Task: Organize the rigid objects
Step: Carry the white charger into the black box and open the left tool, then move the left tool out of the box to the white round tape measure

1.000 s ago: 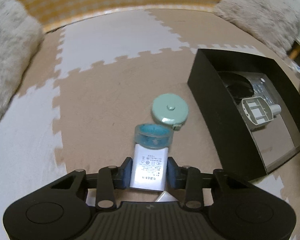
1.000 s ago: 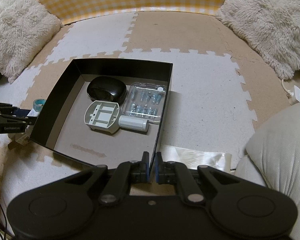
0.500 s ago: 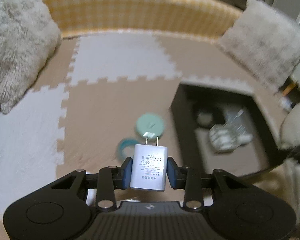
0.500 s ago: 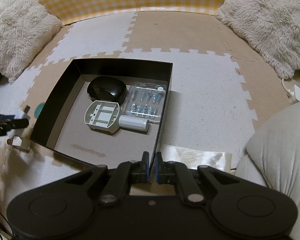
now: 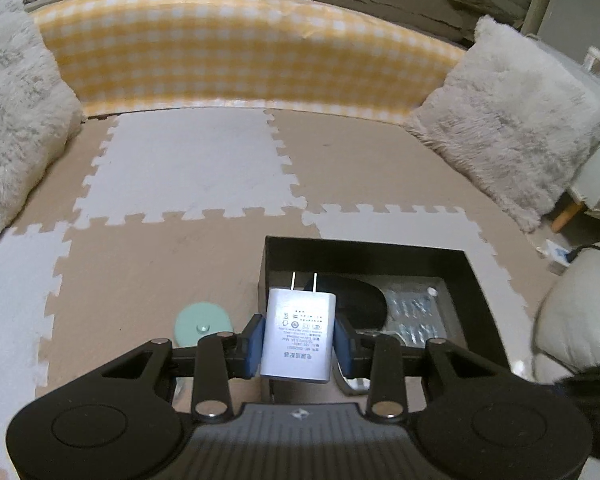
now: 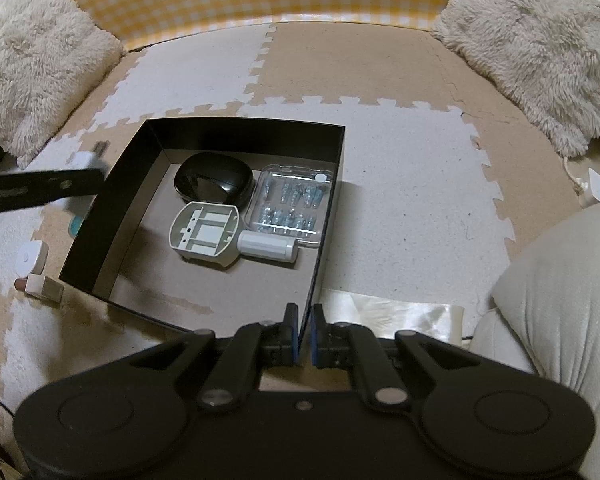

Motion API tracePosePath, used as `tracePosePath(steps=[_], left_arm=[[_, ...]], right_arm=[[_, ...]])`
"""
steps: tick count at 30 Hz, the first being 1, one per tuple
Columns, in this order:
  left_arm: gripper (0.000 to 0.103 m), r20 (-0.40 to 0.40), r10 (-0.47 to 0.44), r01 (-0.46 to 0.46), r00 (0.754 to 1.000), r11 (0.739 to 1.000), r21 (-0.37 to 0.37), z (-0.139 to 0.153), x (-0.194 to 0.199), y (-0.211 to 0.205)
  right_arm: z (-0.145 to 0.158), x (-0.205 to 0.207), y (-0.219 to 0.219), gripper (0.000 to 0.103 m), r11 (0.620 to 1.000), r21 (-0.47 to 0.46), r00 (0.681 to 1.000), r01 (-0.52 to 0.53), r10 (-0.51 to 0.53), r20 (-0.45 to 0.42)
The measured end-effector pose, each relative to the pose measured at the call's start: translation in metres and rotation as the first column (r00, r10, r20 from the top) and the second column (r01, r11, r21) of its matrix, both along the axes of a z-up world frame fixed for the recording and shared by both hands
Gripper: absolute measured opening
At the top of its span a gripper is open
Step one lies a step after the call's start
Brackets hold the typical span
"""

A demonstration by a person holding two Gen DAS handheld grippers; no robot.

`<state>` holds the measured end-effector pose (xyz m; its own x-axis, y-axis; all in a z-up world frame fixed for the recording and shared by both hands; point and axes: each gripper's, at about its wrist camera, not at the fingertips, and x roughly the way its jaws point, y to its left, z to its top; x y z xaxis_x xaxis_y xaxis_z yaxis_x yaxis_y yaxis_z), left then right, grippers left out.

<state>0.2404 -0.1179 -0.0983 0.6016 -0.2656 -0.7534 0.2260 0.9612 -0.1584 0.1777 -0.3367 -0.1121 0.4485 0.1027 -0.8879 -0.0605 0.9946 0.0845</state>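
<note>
Left wrist view
Left gripper (image 5: 299,344): pads pressed on both sides of a white charger (image 5: 298,336), lifted clear of the floor mat (image 5: 148,264), its two prongs pointing forward.
Black box (image 5: 364,252): on the mat just ahead and to the right of the charger; a black oval case (image 5: 358,298) and a clear blister tray (image 5: 414,312) lie inside near its far wall.
Mint round case (image 5: 202,322): on the mat, outside the box's left wall.

Right wrist view
Right gripper (image 6: 305,334): jaws nearly closed, pinching the box's near right wall (image 6: 327,216).
Box contents: grey plastic frame (image 6: 206,232) and white cylinder (image 6: 267,245) mid-floor; the near part of the floor is bare.
Charger (image 6: 85,159): in the air by the box's far left corner, blurred.
</note>
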Motion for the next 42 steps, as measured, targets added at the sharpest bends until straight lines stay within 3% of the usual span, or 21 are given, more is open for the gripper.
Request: tracePosePath(steps=[6,7,8,10,23,28,33,39,42], left_arm=[[0.039,0.051,0.035,-0.037,0.998,0.999,0.029,-0.006,0.019,-0.009],[0.041,0.051,0.041,-0.043,0.998,0.999,0.032,-0.007,0.021,-0.009],[0.049,0.049,0.042,-0.044,0.998,0.999,0.032,-0.008,0.023,-0.009],[0.054,0.045,0.044,-0.046,0.998,0.998,0.031,-0.009,0.023,-0.007],[0.058,-0.039,-0.011,0.013,0.999,0.999,0.036,-0.018,0.005,0.009],[0.058,-0.092,-0.045,0.059,0.995,0.986,0.155,-0.026,0.004,0.006],[0.059,-0.106,-0.045,0.076,0.993,0.946,0.315,-0.038,0.018,-0.003],[0.064,-0.073,-0.054,0.079,0.996,0.911,0.406,-0.05,0.035,-0.018],[0.065,-0.067,-0.033,0.056,0.997,0.919,0.39,-0.053,0.041,-0.017]], right_arm=[[0.0,0.0,-0.001,0.006,1.0,0.004,1.0,0.001,-0.001,-0.002],[0.001,0.0,-0.001,0.006,1.0,0.006,1.0,0.002,-0.002,-0.002],[0.0,0.0,-0.001,0.006,1.0,0.006,1.0,0.002,-0.002,-0.002],[0.0,0.0,0.0,0.006,1.0,0.006,1.0,0.002,-0.002,-0.003],[-0.001,0.001,-0.001,0.006,1.0,0.004,1.0,0.0,0.0,-0.003],[-0.001,0.001,-0.001,0.006,1.0,0.0,1.0,-0.003,0.003,-0.003],[-0.001,0.001,0.0,0.006,1.0,-0.004,1.0,-0.005,0.005,-0.003],[0.0,0.001,-0.002,0.006,1.0,0.007,1.0,-0.002,0.002,-0.004],[-0.001,0.001,-0.002,0.007,1.0,0.029,1.0,-0.008,0.009,-0.008]])
